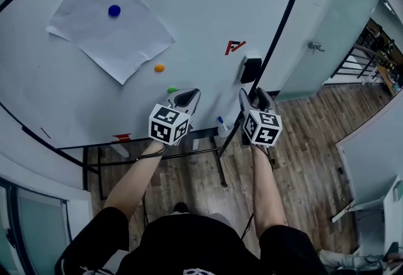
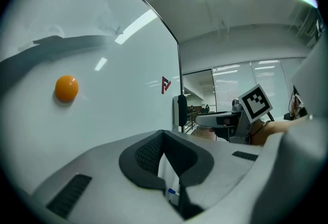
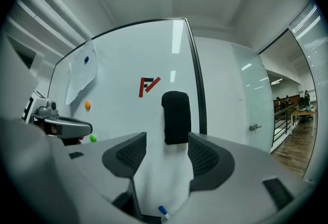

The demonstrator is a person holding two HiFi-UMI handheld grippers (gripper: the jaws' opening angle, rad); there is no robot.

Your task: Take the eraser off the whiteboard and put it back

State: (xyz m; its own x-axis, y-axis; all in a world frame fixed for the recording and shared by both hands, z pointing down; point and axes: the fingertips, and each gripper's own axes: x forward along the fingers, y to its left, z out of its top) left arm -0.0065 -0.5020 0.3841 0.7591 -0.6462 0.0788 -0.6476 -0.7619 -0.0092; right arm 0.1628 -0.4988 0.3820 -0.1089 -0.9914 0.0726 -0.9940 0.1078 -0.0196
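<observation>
Both forearms reach forward side by side, holding the tongs level toward the whiteboard [image 1: 208, 9]. The right gripper [image 3: 166, 148] is released, its jaws wide apart and pointing at the black eraser [image 3: 176, 118], which sticks upright on the board just ahead of the tips, ungripped. The left gripper [image 2: 164, 138], left of the eraser, is clenched on nothing. The board's black frame [image 1: 283, 22] runs just right of the eraser. Left of the eraser, bare board stretches to an orange magnet [image 1: 159, 68] and a sheet of paper [image 1: 110, 22].
</observation>
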